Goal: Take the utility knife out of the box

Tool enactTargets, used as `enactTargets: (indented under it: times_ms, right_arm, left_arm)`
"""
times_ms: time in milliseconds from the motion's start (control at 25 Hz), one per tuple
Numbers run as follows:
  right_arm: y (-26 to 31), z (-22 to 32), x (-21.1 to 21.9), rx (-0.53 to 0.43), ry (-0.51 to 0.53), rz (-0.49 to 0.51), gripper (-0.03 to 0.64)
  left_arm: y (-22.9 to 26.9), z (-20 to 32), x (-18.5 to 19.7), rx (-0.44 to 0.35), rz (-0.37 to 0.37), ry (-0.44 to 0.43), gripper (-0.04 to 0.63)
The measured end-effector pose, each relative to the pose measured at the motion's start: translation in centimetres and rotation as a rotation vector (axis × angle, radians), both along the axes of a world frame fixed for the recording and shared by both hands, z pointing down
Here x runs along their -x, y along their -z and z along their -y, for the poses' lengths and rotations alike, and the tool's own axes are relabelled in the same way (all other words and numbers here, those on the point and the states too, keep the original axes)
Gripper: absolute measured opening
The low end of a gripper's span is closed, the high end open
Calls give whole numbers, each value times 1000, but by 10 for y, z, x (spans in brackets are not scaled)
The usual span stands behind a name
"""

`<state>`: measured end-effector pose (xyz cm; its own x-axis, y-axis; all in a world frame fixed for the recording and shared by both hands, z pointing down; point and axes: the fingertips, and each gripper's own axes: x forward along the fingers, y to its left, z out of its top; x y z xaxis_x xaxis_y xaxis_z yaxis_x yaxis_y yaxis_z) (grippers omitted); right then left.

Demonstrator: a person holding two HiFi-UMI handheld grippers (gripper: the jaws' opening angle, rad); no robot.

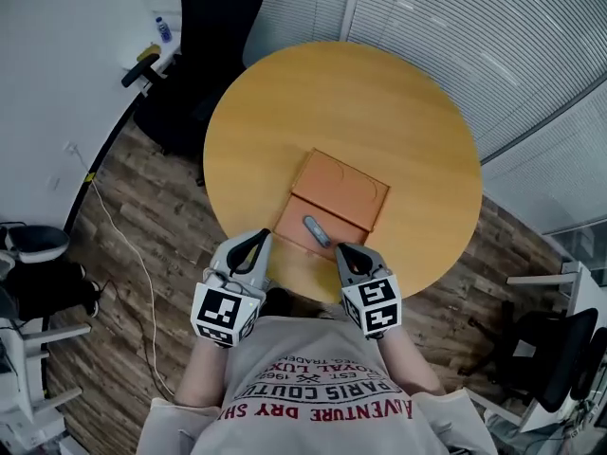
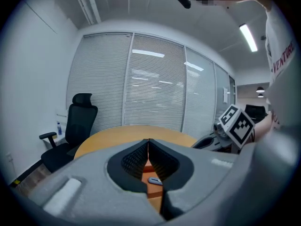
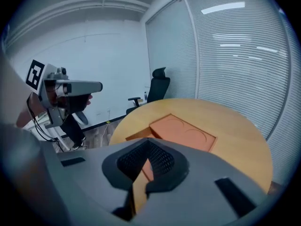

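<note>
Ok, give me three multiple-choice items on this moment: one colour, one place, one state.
1. The round wooden table is: A white; B black; C yellowish brown.
2. The small grey utility knife lies: A on the bare table; B in the open flat orange box; C over the table's edge.
3. The right hand-held gripper is: A shut, empty; B wide open; C shut on the knife.
Key: C, the head view shows tan wood; B, it rests in the box's near half; A, its jaws meet with nothing between.
</note>
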<state>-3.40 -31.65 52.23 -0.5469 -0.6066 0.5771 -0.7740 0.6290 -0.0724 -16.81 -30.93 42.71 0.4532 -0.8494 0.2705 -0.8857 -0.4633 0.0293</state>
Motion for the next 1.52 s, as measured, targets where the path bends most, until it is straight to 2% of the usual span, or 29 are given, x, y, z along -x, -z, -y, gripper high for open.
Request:
enactTargets:
  times_ms: [160, 320, 360, 400, 680, 1000, 1160, 1520]
  right_arm:
    - [-34, 13, 14, 121, -45, -40, 8]
    - [-63, 26, 22, 185, -72, -94, 15]
    - [-71, 29, 25, 203, -68, -108, 61]
    - [-79, 32, 27, 221, -63, -122, 79]
    - [-130, 45, 35, 339, -40, -231, 163]
    - [-165, 61, 42, 381, 8, -336, 204]
    - [-175, 65, 46, 378, 29, -388, 194]
    - [-176, 66, 44, 354, 8, -357, 149]
  left_arm:
    - [-14, 29, 9, 30, -5, -88, 11]
    - [-30, 46, 16, 65, -18, -153, 11]
    - [-33, 49, 18, 70, -18, -168, 11]
    - [-36, 53, 19, 74, -18, -181, 11]
    - [-62, 79, 31, 127, -33, -226, 11]
    - [-83, 103, 47, 163, -34, -221, 11]
    - [-93, 107, 50, 180, -27, -227, 11]
    - [-102, 110, 52, 207, -23, -224, 11]
